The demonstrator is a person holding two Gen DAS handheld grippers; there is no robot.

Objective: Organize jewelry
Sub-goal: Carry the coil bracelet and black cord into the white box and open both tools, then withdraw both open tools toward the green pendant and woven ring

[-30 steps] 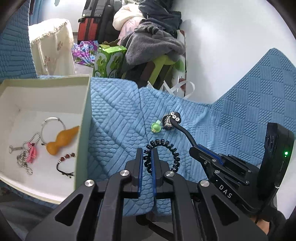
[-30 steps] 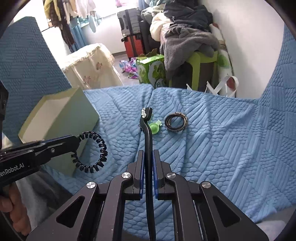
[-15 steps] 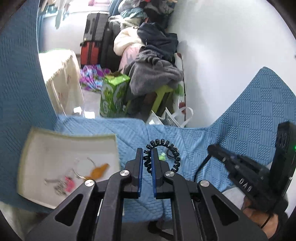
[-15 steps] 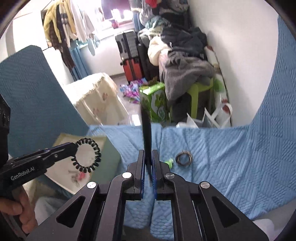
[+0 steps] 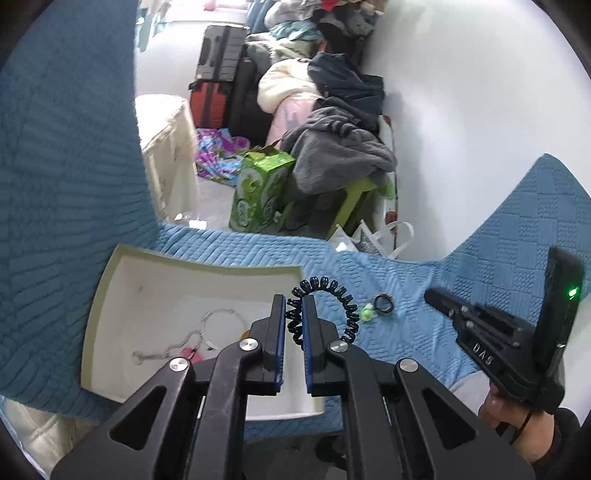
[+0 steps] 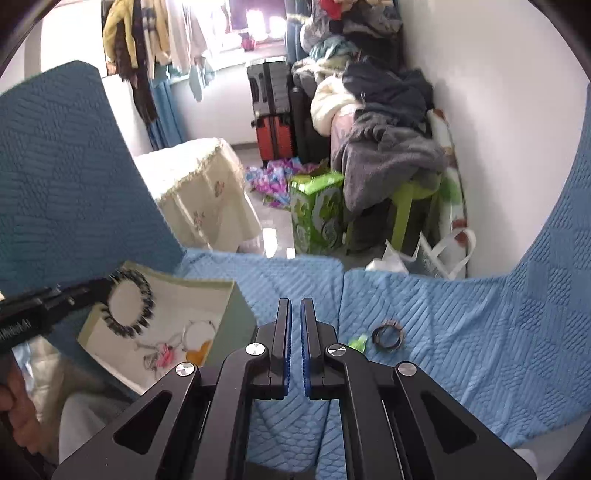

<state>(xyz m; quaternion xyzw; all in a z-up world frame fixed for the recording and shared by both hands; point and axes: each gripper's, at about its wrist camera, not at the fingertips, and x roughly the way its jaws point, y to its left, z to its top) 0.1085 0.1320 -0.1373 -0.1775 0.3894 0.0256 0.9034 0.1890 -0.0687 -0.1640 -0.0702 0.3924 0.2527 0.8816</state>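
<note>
Left wrist view: my left hand-held gripper point(image 5: 294, 317) grips the black coil hair tie point(image 5: 325, 308) above the white box point(image 5: 110, 295) on the blue bed point(image 5: 480, 280). The right hand-held gripper point(image 6: 295, 347) is clenched, apparently empty. Next I lower and release it into the box.

- A plain white wall point(image 6: 509, 122) runs along the right side.
- A bright window point(image 6: 255, 26) at the far end lets in daylight.
- Clothes hang on a rail point(image 6: 147, 44) beside it.
- Black and red suitcases point(image 6: 271, 110) stand on the pale glossy floor point(image 6: 273, 236).
- A heap of grey and dark clothing point(image 6: 388, 147) covers a lime-green plastic stool point(image 6: 410, 206).
- A cream floral cloth point(image 6: 207, 192) drapes a low piece of furniture.
- A green printed carton point(image 6: 317, 210) stands nearby.
</note>
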